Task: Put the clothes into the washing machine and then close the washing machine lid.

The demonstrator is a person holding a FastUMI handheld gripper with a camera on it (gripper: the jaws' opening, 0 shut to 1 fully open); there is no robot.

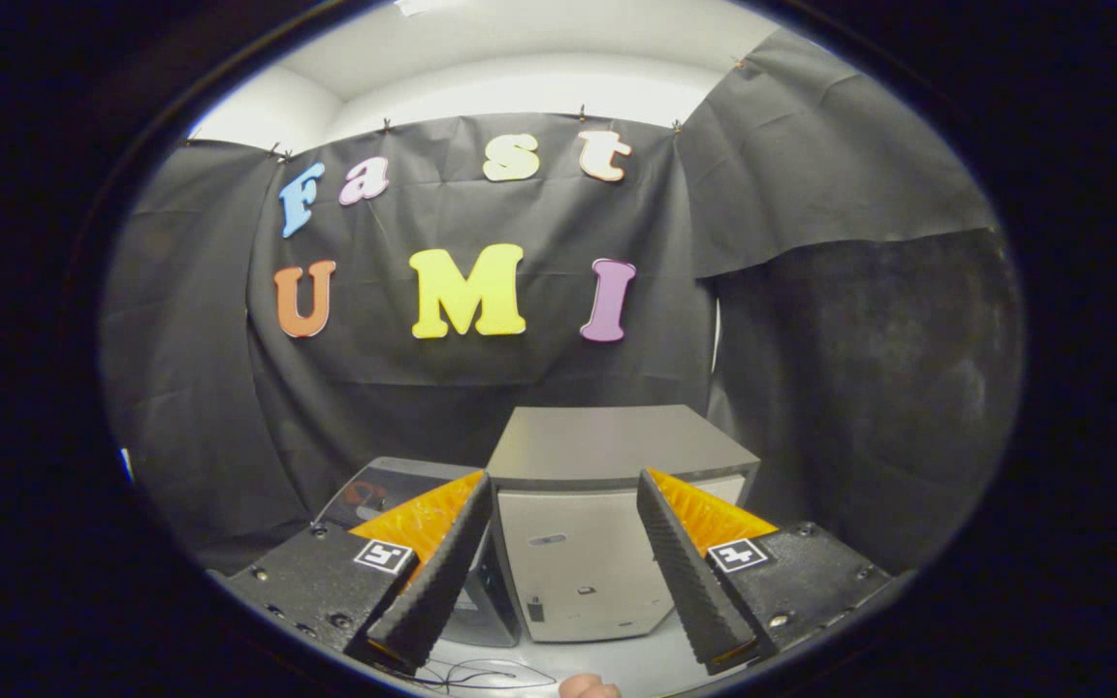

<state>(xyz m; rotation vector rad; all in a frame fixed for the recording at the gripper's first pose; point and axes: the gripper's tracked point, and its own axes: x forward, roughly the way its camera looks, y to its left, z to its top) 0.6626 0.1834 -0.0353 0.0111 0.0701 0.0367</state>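
One washing machine (607,523) beyond the empty, spread gripper (563,553) fingers

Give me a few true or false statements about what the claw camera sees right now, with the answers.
1. The claw is open with nothing between its fingers. True.
2. A grey box-shaped machine with a flat dark top stands beyond the fingers. True.
3. A garment hangs from the claw. False: the fingers hold nothing.
4. A dark slanted-top appliance sits beside the grey machine. True.
5. The ribbed finger pads press on the grey machine. False: they are apart from it, short of its front.
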